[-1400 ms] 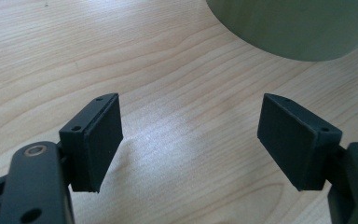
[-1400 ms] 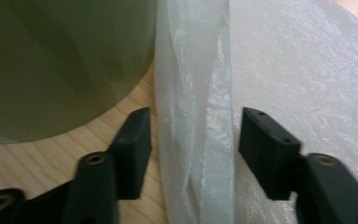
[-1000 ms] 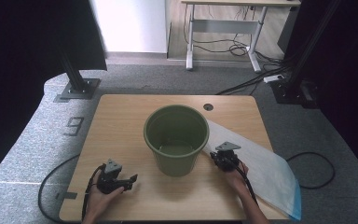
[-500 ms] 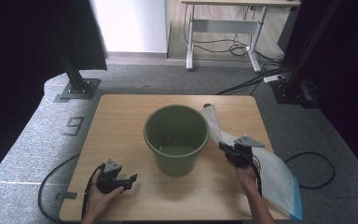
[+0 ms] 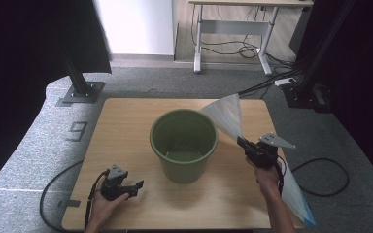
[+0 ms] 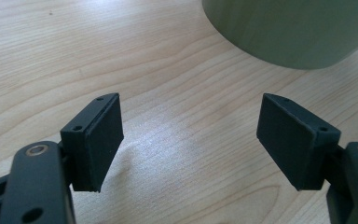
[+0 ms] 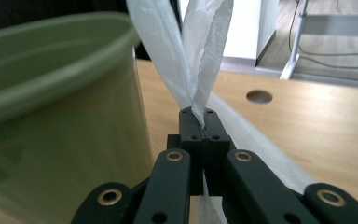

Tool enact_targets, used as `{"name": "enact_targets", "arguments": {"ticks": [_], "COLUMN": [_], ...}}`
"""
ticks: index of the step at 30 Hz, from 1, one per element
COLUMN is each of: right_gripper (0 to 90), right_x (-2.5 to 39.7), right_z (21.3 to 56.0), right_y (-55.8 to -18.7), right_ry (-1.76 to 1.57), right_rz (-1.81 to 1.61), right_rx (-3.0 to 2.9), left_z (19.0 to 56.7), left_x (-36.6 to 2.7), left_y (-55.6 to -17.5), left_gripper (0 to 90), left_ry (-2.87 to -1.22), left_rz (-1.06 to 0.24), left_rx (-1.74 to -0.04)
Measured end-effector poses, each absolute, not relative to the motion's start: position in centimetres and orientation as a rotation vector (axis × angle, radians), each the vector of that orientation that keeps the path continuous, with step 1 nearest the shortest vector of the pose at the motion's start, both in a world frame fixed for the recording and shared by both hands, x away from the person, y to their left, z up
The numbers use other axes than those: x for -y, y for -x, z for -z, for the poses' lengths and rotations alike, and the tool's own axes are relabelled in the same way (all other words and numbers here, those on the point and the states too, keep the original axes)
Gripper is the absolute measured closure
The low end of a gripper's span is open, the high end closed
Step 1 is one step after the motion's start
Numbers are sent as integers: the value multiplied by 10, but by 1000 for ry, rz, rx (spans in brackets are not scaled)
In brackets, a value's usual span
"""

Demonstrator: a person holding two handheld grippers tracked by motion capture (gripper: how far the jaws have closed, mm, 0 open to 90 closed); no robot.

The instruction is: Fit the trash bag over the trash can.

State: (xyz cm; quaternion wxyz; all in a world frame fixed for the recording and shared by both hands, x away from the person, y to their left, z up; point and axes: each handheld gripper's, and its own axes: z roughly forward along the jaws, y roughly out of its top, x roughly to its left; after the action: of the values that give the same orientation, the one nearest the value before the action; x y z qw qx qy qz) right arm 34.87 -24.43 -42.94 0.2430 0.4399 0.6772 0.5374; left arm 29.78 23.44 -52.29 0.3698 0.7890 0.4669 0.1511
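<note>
Right gripper (image 5: 245,146): clenched on plastic bag (image 5: 225,115), just right of green bucket (image 5: 183,144); bag rises toward its rim. Left gripper (image 5: 135,186): released, front-left of bucket.

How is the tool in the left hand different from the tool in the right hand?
The left tool has its jaws wide apart and holds nothing; the right tool is shut on the white plastic bag. The left tool sits low over the bare table near the person; the right tool is raised beside the green bucket, lifting the bag. Both are black, each held in a hand.
</note>
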Motion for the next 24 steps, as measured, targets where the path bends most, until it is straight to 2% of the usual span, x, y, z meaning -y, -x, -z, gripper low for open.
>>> {"name": "enact_targets", "arguments": {"ticks": [14,24], "right_gripper": [885,885], "right_x": [236,217], "right_z": [348,319], "right_y": [-330,-321], "right_ry": [-1036,-936], "right_rz": [-1580,-1610], "right_rx": [-1764,-1768], "left_z": [525,524], "left_x": [-232,-233], "left_y": [-298,-298], "left_gripper": [223,224], "left_ry": [-2034,-2030], "left_rz": [-386,-387], "left_rx": [-1204,-1202]}}
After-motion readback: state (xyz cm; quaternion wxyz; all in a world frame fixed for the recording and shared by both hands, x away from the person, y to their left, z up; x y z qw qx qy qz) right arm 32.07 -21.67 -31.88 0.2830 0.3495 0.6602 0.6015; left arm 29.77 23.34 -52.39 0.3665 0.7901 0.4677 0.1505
